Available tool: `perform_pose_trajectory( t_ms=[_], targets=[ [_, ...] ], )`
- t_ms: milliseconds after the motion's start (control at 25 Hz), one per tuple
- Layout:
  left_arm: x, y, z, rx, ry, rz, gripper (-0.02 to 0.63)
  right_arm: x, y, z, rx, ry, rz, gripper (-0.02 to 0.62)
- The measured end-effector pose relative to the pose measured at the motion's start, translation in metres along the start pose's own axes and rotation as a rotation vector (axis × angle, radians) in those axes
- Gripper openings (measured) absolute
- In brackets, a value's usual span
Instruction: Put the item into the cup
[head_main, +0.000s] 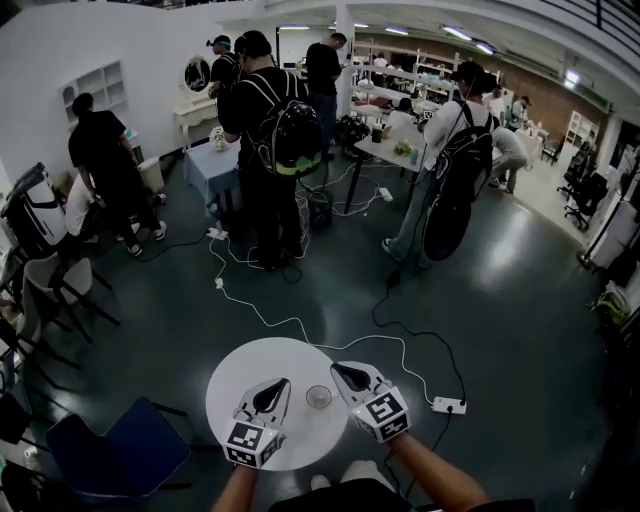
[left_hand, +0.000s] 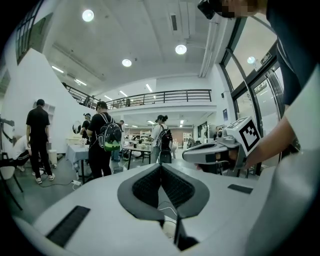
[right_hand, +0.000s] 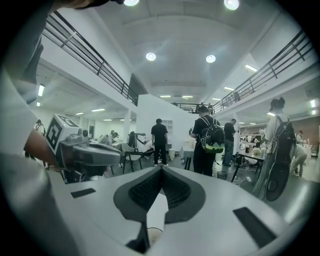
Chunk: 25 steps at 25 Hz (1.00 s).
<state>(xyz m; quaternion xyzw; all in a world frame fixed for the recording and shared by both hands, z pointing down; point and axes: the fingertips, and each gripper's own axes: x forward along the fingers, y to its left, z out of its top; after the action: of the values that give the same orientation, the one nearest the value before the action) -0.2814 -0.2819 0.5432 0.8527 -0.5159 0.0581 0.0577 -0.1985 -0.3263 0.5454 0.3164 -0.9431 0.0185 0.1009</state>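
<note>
Between and just below the two sets of fingers, the cup (head_main: 318, 397) stands upright on the round counter (head_main: 240, 370). Both the left gripper (head_main: 282, 384) and right gripper (head_main: 338, 369) are closed on nothing and about equally near. No loose item shows; it is likely already inside.

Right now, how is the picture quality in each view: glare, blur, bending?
Head view: dim, strong fisheye bend, dark corners; the white table is brightest, the cup small but sharp. Left gripper view: lamps glare, black round border. Right gripper view: railings bow into curves, lamps flare, edges dark.
</note>
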Motion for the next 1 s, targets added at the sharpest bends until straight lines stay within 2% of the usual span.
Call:
perform_pose_trajectory(
  t_ms=[80, 320, 680, 1000],
  targets=[
    [-0.008, -0.007, 0.01, -0.005, 0.003, 0.001, 0.017, -0.007, 0.005, 0.009, -0.001, -0.011, 0.0, 0.015],
    [-0.022, -0.017, 0.019, 0.007, -0.077, -0.008, 0.015, -0.025, 0.018, 0.023, -0.009, -0.039, -0.01, 0.015],
    [-0.036, -0.03, 0.021, 0.011, -0.086, -0.023, 0.015, -0.046, 0.032, 0.021, -0.023, -0.043, -0.019, 0.015],
    [-0.038, -0.053, 0.028, 0.011, -0.103, -0.015, 0.015, -0.073, 0.025, 0.017, -0.025, -0.048, -0.028, 0.015]
  ],
)
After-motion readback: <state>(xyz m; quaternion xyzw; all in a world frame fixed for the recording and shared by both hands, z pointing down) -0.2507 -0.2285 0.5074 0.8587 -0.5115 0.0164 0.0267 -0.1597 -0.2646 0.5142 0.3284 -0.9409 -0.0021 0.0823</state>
